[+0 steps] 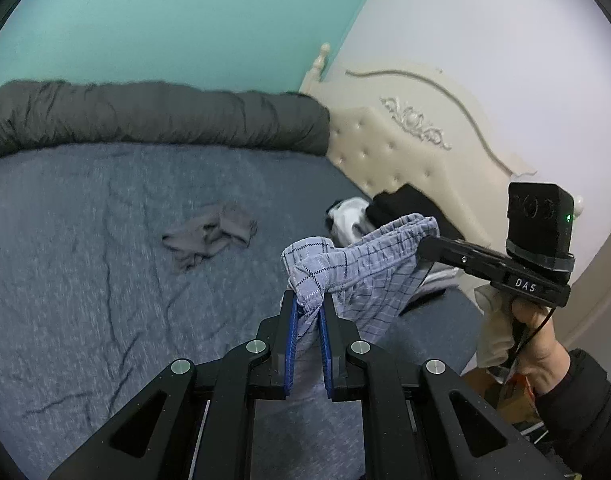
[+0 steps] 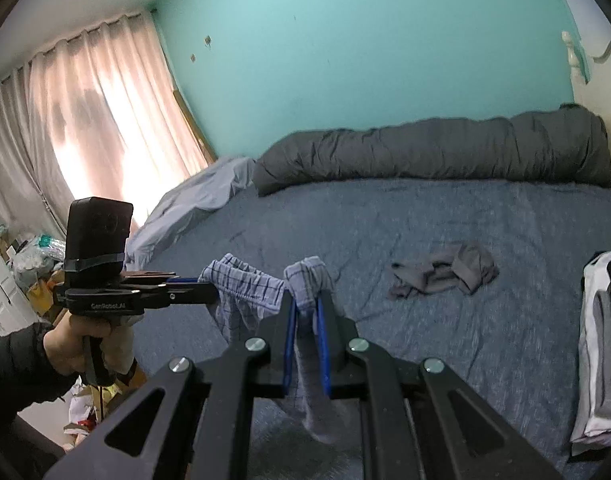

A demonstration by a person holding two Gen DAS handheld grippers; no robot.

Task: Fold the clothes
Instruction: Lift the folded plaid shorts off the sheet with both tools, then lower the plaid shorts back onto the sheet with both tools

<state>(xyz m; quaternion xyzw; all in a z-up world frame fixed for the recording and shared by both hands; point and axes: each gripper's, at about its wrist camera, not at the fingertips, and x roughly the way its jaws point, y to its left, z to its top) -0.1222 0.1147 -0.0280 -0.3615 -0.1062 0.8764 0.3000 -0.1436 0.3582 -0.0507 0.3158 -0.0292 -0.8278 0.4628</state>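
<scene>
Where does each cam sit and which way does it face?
Left wrist: on the left gripper, looking along its fingers over the bed towards the headboard; shows the right gripper and the hand holding it.
Right wrist: on the right gripper, facing the teal wall and curtains; shows the left gripper and its hand.
Shared: checked shorts clamped by both, grey garment, rolled duvet.

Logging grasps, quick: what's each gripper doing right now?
Left gripper: closed on the plaid shorts.
Right gripper: closed on the same shorts.
</scene>
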